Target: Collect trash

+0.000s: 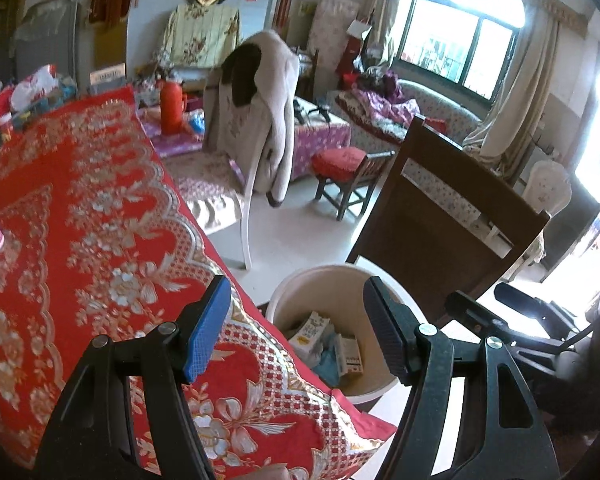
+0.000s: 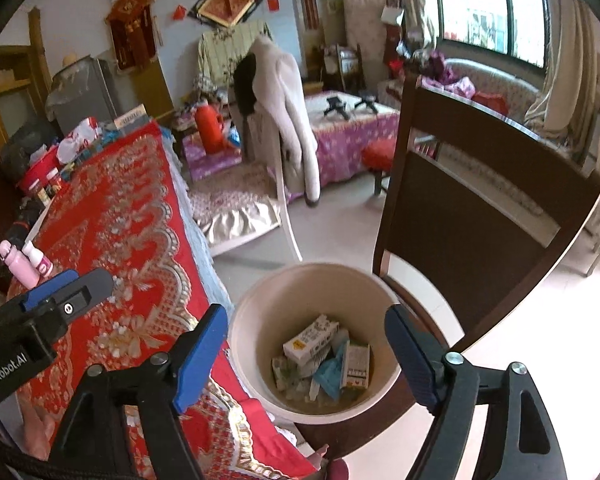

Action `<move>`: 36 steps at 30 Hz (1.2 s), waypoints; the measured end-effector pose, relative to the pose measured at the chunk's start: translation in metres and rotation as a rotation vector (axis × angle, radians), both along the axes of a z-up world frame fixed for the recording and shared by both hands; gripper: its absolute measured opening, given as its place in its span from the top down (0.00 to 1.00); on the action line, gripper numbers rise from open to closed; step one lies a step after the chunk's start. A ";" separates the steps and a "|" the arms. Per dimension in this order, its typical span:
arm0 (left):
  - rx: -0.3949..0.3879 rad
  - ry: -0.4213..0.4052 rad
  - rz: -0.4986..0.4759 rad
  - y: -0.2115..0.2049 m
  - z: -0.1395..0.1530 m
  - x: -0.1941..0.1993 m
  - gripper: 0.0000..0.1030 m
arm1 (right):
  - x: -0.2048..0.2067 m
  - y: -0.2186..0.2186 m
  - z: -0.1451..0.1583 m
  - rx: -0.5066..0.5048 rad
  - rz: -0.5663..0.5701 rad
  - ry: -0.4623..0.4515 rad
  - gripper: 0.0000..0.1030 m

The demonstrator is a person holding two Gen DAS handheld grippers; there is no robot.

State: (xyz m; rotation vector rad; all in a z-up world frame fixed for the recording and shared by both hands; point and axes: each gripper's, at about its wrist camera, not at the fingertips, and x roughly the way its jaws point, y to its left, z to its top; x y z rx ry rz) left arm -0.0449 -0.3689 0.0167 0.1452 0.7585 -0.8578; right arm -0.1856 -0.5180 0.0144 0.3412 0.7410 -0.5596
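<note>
A cream waste bin point(image 2: 260, 304) stands on a dark wooden chair beside the red-clothed table point(image 2: 140, 248). It holds several small cartons point(image 2: 310, 340) and wrappers. My right gripper point(image 2: 306, 356) is open and empty above the bin's mouth. My left gripper point(image 1: 296, 332) is open and empty, over the table's edge next to the bin point(image 1: 320, 280). The left gripper also shows at the left edge of the right wrist view point(image 2: 64, 300). The cartons also show in the left wrist view point(image 1: 312, 330).
The dark chair's back point(image 2: 480, 200) rises right of the bin. Two small pink-and-white bottles point(image 2: 26, 264) stand on the table's left edge. Clutter point(image 2: 76, 140) sits at the table's far end. A chair draped with a coat point(image 2: 284, 112) stands beyond.
</note>
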 end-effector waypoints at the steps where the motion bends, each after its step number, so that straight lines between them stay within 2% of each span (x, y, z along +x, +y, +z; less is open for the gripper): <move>1: -0.005 -0.010 0.001 0.002 0.002 -0.001 0.34 | -0.002 0.003 0.006 -0.013 -0.004 -0.011 0.22; 10: -0.029 -0.088 0.010 0.017 0.015 -0.006 0.34 | -0.006 0.020 0.032 -0.082 -0.026 -0.068 0.21; 36: -0.020 -0.110 0.014 0.021 0.019 -0.014 0.34 | -0.012 0.028 0.040 -0.103 -0.038 -0.082 0.20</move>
